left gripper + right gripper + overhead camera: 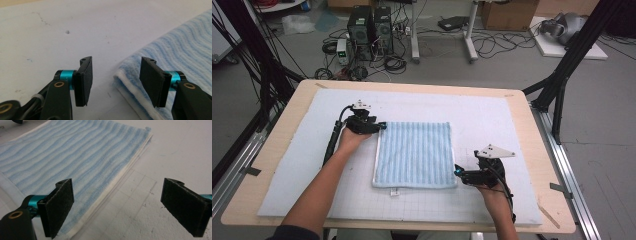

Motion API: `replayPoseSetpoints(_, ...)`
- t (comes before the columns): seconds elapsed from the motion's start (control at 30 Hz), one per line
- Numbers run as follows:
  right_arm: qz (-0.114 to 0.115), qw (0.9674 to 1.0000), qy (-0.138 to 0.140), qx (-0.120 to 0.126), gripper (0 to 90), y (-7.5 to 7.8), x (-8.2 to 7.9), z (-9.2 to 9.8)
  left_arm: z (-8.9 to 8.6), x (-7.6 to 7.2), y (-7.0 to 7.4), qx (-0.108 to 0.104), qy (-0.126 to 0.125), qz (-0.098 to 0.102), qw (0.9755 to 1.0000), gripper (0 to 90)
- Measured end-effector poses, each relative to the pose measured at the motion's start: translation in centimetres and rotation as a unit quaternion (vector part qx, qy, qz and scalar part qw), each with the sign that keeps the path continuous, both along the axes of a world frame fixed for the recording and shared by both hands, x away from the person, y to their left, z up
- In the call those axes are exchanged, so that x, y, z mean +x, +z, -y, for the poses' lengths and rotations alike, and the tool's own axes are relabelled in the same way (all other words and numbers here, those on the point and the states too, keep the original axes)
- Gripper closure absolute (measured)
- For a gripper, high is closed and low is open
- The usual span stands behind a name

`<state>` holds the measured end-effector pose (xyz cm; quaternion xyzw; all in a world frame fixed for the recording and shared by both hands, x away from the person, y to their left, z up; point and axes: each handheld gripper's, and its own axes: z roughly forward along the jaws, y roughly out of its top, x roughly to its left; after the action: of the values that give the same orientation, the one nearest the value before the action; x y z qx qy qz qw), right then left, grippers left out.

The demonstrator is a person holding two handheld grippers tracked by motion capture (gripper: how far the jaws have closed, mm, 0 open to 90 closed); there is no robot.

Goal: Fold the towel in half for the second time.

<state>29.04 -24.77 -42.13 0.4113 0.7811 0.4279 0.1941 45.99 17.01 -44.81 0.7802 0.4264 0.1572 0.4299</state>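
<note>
**A:** On the white mat [492, 115], mid-table [267, 165]: folded blue towel [414, 155], lying flat and square. I have a gripper at two opposite corners. Note both.

**B:** Left first?

**A:** Left gripper [382, 126] is at the towel's far left corner. In its own view the jaws stand partway apart, and the corner's white hem [120, 80] lies in the gap. One pad [84, 80] is over bare mat, the other [152, 83] over the towel's edge. Neither presses the cloth. Nothing held.

**B:** Right?

**A:** Right gripper [456, 172] sits low at the near right corner. Jaws wide. One pad [60, 207] is over the towel [75, 157], the other [186, 206] well out over the mat [175, 150]; the layered edge runs between them. Also empty.

**B:** So which step?

**A:** My reading: setting up a two-corner pick, either to fold again or to lift the towel. The approach looks nearly done and the grasp has not begun.

**B:** Next move needs what?

**A:** Left must go a little lower and further in, so both pads bracket every layer of the corner, then pinch. Right has much more gap to take up, and its outer pad is far from the edge. I'd shift it in towards the towel before pinching.

**B:** Risk?

**A:** Catching just the top layer. The stack would peel open on the lift.
</note>
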Motion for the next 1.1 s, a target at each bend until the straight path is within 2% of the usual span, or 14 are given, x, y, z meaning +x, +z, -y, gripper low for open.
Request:
replayPoseSetpoints(0.03,0.000,1.0000,-0.001,0.001,10.5,0.0,0.0,0.0,0.2,0.0,-0.1,0.005,-0.003,-0.001,1.0000,48.1)
replayPoseSetpoints(0.2,-0.003,1.0000,0.001,-0.003,10.5,-0.1,0.3,-0.3,0.9,0.2,-0.3,0.005,-0.016,-0.006,0.9998,57.0)
replayPoseSetpoints(0.27,-0.005,1.0000,0.000,-0.004,10.5,-0.1,0.3,-0.4,0.9,0.1,-0.3,0.011,-0.016,-0.004,0.9998,60.7)
replayPoseSetpoints(0.33,-0.003,1.0000,-0.001,-0.005,10.5,0.0,0.5,-0.5,0.9,0.1,-0.3,0.008,-0.016,-0.005,0.9998,63.2)
replayPoseSetpoints(0.53,-0.004,1.0000,0.000,-0.003,10.5,0.1,1.4,-1.1,1.2,-0.1,-0.2,0.016,-0.027,0.000,0.9995,80.5)
replayPoseSetpoints(0.57,-0.006,1.0000,0.000,-0.002,10.5,0.1,1.8,-1.2,1.3,-0.2,-0.2,0.016,-0.026,0.002,0.9995,83.7)
replayPoseSetpoints(0.7,-0.025,0.9997,-0.001,0.004,10.5,0.2,4.2,-1.8,1.3,-0.3,-0.1,0.019,-0.025,0.002,0.9995,85.4)
replayPoseSetpoints(0.77,-0.031,0.9995,-0.004,-0.005,10.5,0.4,5.5,-2.1,1.3,-0.3,-0.2,0.012,-0.022,0.002,0.9997,85.4)
replayPoseSetpoints(0.8,-0.026,0.9996,-0.008,-0.008,10.5,0.4,6.0,-2.2,1.3,-0.2,-0.2,0.009,-0.021,0.001,0.9997,85.4)
replayPoseSetpoints(1.0,-0.040,0.9990,-0.010,-0.014,10.5,0.5,9.3,-2.5,1.1,-0.3,-0.3,-0.002,-0.020,-0.008,0.9998,85.3)
replayPoseSetpoints(1.1,-0.048,0.9988,-0.002,-0.011,10.5,0.4,10.5,-2.7,0.9,-0.2,-0.3,-0.009,-0.019,-0.012,0.9997,85.1)
